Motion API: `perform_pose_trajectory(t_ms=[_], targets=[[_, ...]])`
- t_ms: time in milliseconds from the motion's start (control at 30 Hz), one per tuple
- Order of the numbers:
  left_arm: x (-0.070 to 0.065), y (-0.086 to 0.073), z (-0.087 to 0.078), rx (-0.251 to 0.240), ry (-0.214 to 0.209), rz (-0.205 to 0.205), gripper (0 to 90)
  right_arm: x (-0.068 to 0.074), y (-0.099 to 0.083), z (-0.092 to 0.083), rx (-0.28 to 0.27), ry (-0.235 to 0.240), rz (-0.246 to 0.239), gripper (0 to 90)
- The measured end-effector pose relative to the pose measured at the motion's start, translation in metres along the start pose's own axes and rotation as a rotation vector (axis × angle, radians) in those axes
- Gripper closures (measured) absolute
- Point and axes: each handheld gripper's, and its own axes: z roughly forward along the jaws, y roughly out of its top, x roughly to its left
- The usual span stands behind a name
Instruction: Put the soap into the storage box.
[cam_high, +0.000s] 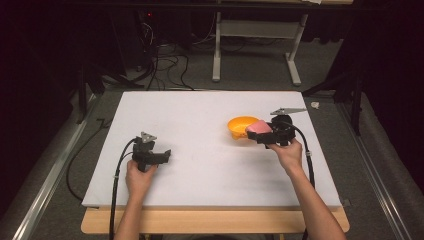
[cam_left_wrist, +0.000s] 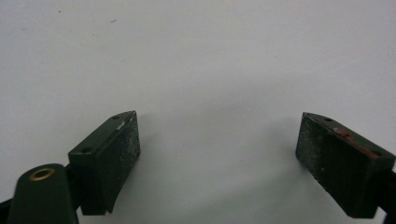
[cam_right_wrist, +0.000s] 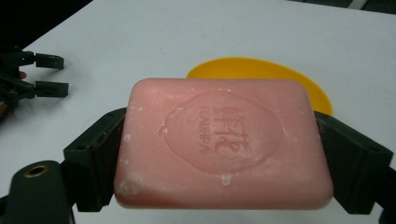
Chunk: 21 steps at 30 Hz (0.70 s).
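Observation:
A pink bar of soap (cam_right_wrist: 219, 140) with an embossed stamp is clamped between the two black jaws of my right gripper (cam_right_wrist: 219, 163). In the high view that gripper (cam_high: 260, 134) holds the soap (cam_high: 258, 128) at the near right rim of a yellow bowl (cam_high: 240, 126). The bowl (cam_right_wrist: 261, 74) peeks out behind the soap in the right gripper view. My left gripper (cam_high: 167, 155) rests low over the white table (cam_high: 200, 170) at the left, open. Nothing lies between its fingers (cam_left_wrist: 112, 158) but bare white surface.
The white board has wide bare room in the middle and at the back. Its wooden front edge (cam_high: 210, 222) runs under the person's forearms. Cables trail from both grippers. A table frame (cam_high: 255, 45) stands on the floor beyond.

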Motion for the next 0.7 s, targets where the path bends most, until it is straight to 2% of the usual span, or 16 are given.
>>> perform_pose_trajectory(t_ms=[233, 467, 700], targets=[[0.000, 0.000, 0.000, -0.001, 0.001, 0.000, 14.2, -0.005, 0.006, 0.005, 0.014, 0.003, 0.026, 13.6], [0.000, 0.000, 0.000, -0.002, 0.001, -0.002, 14.2, -0.004, 0.017, 0.003, 0.011, -0.007, 0.026, 13.6], [0.000, 0.000, 0.000, -0.002, 0.001, -0.002, 14.2, 0.001, 0.022, 0.012, 0.023, -0.044, 0.015, 13.6]])
